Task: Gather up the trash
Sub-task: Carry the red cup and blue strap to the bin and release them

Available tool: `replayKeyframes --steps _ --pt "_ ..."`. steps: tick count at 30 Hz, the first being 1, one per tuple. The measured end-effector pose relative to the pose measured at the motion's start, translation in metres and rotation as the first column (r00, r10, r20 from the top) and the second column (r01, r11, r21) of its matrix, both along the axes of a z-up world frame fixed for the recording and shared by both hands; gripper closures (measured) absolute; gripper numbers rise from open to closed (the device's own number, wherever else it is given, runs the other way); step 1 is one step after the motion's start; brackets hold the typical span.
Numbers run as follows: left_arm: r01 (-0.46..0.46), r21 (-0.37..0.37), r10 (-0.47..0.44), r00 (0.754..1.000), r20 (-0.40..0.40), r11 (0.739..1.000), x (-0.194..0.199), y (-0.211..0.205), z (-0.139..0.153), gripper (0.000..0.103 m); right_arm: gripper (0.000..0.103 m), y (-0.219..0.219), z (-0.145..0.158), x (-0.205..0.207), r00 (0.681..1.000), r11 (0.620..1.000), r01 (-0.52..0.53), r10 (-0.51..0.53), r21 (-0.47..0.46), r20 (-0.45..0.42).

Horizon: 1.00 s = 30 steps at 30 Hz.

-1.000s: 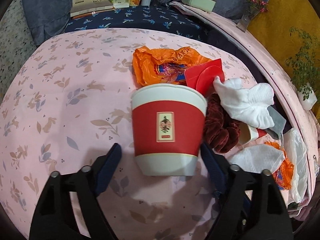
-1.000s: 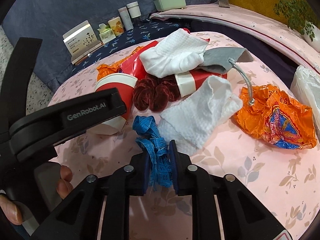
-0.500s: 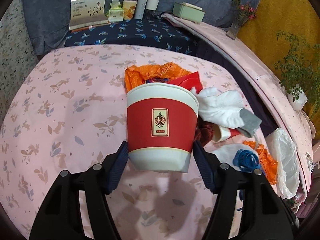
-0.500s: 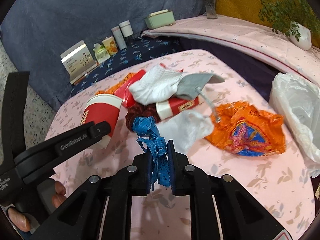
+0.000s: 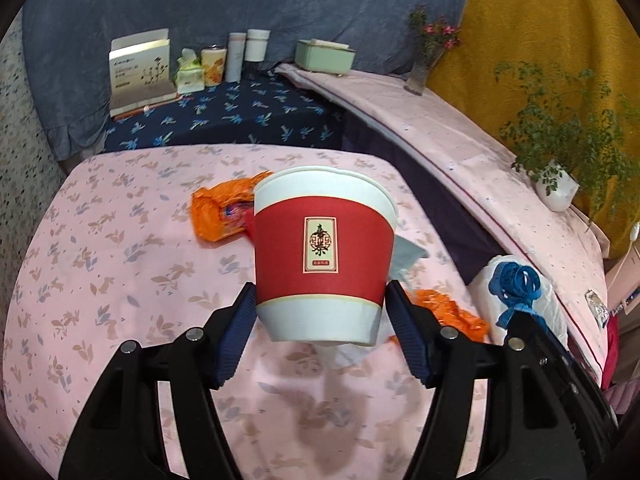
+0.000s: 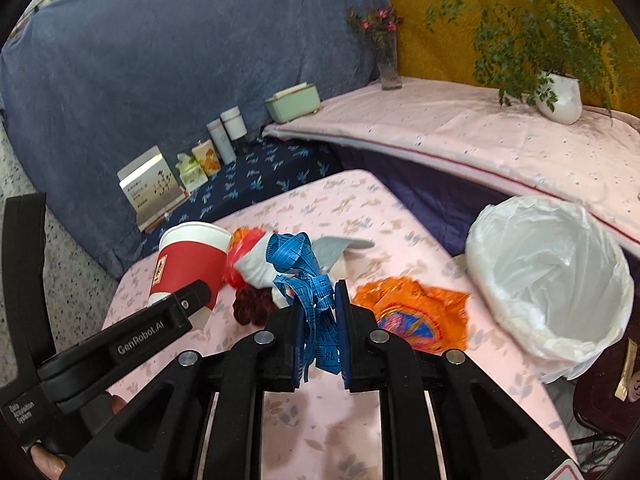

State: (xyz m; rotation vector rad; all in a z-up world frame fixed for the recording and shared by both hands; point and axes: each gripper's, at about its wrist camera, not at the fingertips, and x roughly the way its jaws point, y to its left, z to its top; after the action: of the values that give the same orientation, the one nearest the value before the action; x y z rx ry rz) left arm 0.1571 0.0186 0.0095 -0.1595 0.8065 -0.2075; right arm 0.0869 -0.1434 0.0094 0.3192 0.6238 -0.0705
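1. The left gripper (image 5: 320, 312) grasps the red-and-white paper cup (image 5: 325, 256), lifted off the pink floral bench (image 5: 100, 264); squeezing its low wall could let it tip.
2. The right gripper's (image 6: 318, 312) fingers clench the tangled blue measuring tape (image 6: 304, 268); loose loops may snag short of the white-lined bin (image 6: 552, 276), far right.

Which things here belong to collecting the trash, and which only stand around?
Belong: paper cup in left gripper; blue measuring tape in right gripper; orange wrappers; white bin bag.

Stand around: green box; potted plant; flower vase.
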Motion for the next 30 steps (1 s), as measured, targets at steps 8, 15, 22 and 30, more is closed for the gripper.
replayKeyframes --steps 8,15,22,30 --pt "0.085 0.018 -0.086 0.995 0.055 0.996 -0.014 -0.056 0.026 0.041 0.09 -0.049 0.023 -0.019 0.996 0.997 0.074 -0.074 -0.003 0.052" --pt "0.181 0.018 -0.181 0.98 0.081 0.983 -0.021 -0.106 0.037 0.041 0.09 -0.093 0.032 -0.034 0.987 0.99 0.144 -0.142 -0.014 0.072" --pt "0.269 0.034 -0.271 0.958 0.094 0.963 -0.029 -0.155 0.037 0.041 0.09 -0.135 0.03 -0.047 0.974 0.976 0.216 -0.214 -0.014 0.07" --pt "0.354 0.049 -0.357 0.93 0.084 0.934 -0.03 -0.203 0.03 0.041 0.09 -0.171 0.022 -0.053 0.961 0.962 0.273 -0.272 -0.021 0.049"
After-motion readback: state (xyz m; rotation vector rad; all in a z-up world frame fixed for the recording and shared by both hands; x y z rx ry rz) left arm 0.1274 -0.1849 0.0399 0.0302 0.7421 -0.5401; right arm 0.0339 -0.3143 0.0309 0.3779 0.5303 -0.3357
